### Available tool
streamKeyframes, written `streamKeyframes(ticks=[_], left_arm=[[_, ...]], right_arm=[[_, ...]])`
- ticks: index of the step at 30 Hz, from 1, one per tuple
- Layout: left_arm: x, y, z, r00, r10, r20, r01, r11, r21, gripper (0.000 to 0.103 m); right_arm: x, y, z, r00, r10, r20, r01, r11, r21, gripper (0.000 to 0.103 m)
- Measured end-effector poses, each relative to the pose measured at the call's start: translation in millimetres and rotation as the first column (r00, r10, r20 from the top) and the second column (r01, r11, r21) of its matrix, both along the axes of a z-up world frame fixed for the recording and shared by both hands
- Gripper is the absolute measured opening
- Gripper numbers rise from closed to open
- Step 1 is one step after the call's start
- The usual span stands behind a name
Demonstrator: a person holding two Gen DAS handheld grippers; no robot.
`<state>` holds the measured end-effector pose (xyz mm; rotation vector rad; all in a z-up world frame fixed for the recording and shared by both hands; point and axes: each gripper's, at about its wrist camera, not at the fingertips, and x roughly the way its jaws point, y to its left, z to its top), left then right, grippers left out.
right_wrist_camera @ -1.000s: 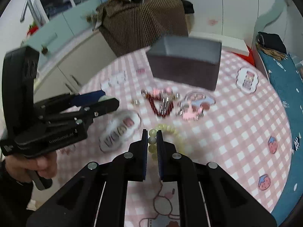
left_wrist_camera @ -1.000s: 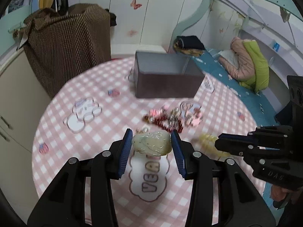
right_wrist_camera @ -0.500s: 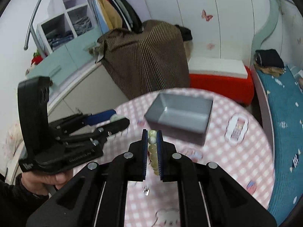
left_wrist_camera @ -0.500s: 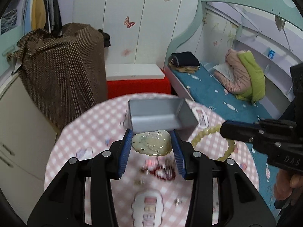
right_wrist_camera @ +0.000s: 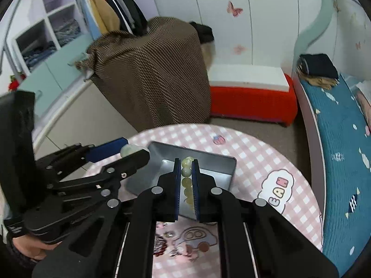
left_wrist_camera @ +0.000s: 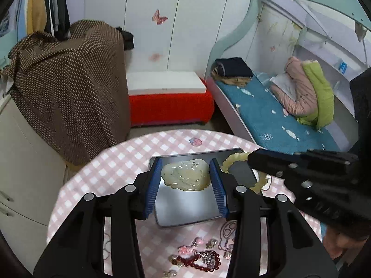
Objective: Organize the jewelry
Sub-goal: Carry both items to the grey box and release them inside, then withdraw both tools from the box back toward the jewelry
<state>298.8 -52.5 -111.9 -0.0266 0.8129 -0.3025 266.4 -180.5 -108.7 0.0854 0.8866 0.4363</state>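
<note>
My left gripper (left_wrist_camera: 185, 173) is shut on a pale carved jade pendant (left_wrist_camera: 185, 176) and holds it above the open grey box (left_wrist_camera: 185, 206). My right gripper (right_wrist_camera: 186, 173) is shut on a pale green bead bracelet (right_wrist_camera: 186, 178), also above the grey box (right_wrist_camera: 213, 166). In the left wrist view the bracelet (left_wrist_camera: 234, 159) hangs from the right gripper over the box's right side. In the right wrist view the left gripper (right_wrist_camera: 132, 153) reaches in from the left with the pendant edge showing.
The round table has a pink checked cloth (left_wrist_camera: 129, 159). Loose jewelry, with a red bead string (left_wrist_camera: 197, 260) and small pink pieces, lies near the front edge. A brown covered cabinet (left_wrist_camera: 69, 88), a red bench (left_wrist_camera: 169, 106) and a bed (left_wrist_camera: 278, 120) stand beyond.
Both grippers rose from the table with the pendant and the bracelet and moved forward over the grey box. The loose jewelry stayed on the cloth.
</note>
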Motion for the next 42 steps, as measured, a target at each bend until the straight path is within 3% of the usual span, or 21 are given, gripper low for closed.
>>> streamKeyframes(ticks=[8, 10, 12, 13, 15, 16, 17, 19, 25, 32, 37, 42], left_arm=[[19, -10, -20, 0.999, -0.005, -0.054, 0.005, 1.000, 0.011, 0.043], [21, -8, -19, 0.999, 0.014, -0.048, -0.013, 1.000, 0.020, 0.046], [20, -1, -16, 0.999, 0.033, -0.039, -0.032, 0.999, 0.024, 0.059], [20, 3, -15, 0.998, 0.046, -0.033, -0.045, 0.999, 0.027, 0.064], [16, 15, -11, 0.996, 0.083, -0.014, -0.082, 0.996, 0.022, 0.080], [14, 20, -8, 0.995, 0.096, -0.007, -0.096, 0.995, 0.014, 0.085], [12, 26, -5, 0.994, 0.108, 0.002, -0.108, 0.994, -0.005, 0.096], [3, 35, 3, 0.993, 0.114, 0.021, -0.113, 0.993, -0.031, 0.096], [-37, 43, 35, 0.985, 0.132, 0.114, -0.131, 0.991, -0.018, 0.097], [-106, 52, 68, 0.956, 0.170, 0.241, -0.174, 0.985, -0.005, 0.098], [-147, 55, 71, 0.944, 0.192, 0.269, -0.199, 0.980, 0.001, 0.098], [-178, 61, 55, 0.946, 0.213, 0.244, -0.222, 0.975, 0.009, 0.098]], right_arm=[[8, 3, -17, 0.999, -0.024, -0.041, 0.022, 0.999, -0.046, 0.011], [9, 3, -18, 0.999, -0.030, -0.045, 0.027, 0.998, -0.057, 0.018], [9, -2, -17, 0.998, -0.044, -0.045, 0.041, 0.998, -0.052, 0.026], [9, -3, -16, 0.998, -0.050, -0.041, 0.048, 0.998, -0.049, 0.033], [7, -8, -12, 0.997, -0.073, -0.026, 0.072, 0.996, -0.046, 0.058], [5, -13, -10, 0.996, -0.091, -0.013, 0.090, 0.995, -0.042, 0.085], [3, -18, -7, 0.995, -0.104, 0.002, 0.104, 0.994, -0.029, 0.095], [-2, -22, -3, 0.993, -0.114, 0.018, 0.114, 0.993, -0.014, 0.095], [-20, -19, 15, 0.984, -0.163, 0.074, 0.166, 0.985, -0.043, 0.095], [-77, -17, 54, 0.952, -0.214, 0.221, 0.226, 0.973, -0.034, 0.095], [-124, -20, 67, 0.934, -0.230, 0.273, 0.249, 0.968, -0.037, 0.095], [-157, -15, 47, 0.944, -0.202, 0.261, 0.234, 0.968, -0.095, 0.095]])
